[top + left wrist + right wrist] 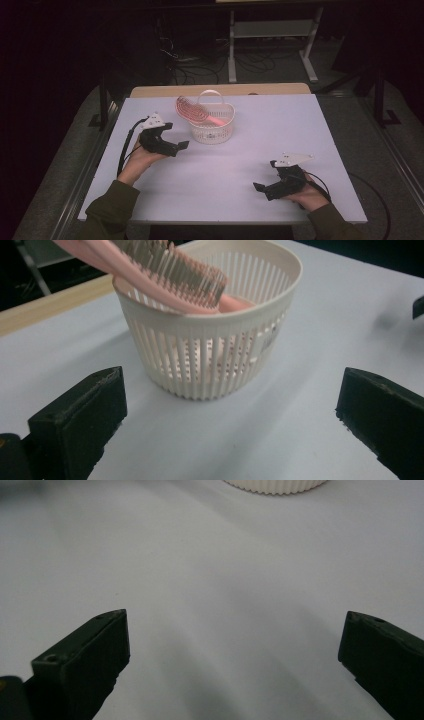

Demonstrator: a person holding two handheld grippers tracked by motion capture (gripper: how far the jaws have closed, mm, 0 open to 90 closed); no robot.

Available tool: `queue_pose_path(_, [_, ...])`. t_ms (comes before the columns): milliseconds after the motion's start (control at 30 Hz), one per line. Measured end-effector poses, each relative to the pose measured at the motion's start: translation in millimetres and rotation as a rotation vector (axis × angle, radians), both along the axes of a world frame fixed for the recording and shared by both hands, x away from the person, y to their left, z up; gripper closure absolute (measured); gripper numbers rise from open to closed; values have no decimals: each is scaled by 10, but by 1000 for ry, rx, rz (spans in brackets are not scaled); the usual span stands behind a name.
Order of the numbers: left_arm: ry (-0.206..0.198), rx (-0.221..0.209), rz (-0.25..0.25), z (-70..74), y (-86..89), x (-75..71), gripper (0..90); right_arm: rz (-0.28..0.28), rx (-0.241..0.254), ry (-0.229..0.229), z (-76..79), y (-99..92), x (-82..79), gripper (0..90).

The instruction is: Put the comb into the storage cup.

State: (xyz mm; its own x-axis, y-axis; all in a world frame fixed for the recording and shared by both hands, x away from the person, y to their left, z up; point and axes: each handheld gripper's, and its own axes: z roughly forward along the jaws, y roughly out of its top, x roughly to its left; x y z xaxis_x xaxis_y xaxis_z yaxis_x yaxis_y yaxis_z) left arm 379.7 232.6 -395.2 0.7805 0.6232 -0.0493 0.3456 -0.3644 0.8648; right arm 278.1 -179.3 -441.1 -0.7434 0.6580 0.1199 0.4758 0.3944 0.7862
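A white slatted basket (212,131) with a hoop handle stands on the white table (250,150) near its far middle. A pink hairbrush (192,112) rests in it, head sticking out over the left rim. In the left gripper view the basket (210,365) is close ahead with the brush (170,275) leaning on its rim. My left gripper (181,147) is just left of the basket, open and empty (230,415). My right gripper (260,189) is open near the front right, jaws wide over bare table (235,650), the basket's base (275,486) far ahead.
Behind the white top a strip of wooden table (220,90) shows. A grey desk frame (272,35) and tangled cables (190,65) are on the floor beyond. Dark floor lies on both sides of the table.
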Motion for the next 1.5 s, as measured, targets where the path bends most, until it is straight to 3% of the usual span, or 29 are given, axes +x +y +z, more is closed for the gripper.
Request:
queue_pose_path(233, [23,38,-26,-81,56,-165,0,3,2,-1,0,-6,2,0])
queue_pose_path(667, [53,46,-47,-156,146,-397,0,4,14,3,-5,-29,2,0])
queue_pose_path(1067, [61,111,-80,-260,200,-658,0,0,9,-4,7,-36,-1,0])
queue_pose_path(1367, [66,131,-82,-333,284,-783,0,-1,-4,-8,5,-17,-2,0])
queue_pose_path(1500, [62,121,-75,-347,322,-828,0,-1,-8,-6,1,-16,-2,0])
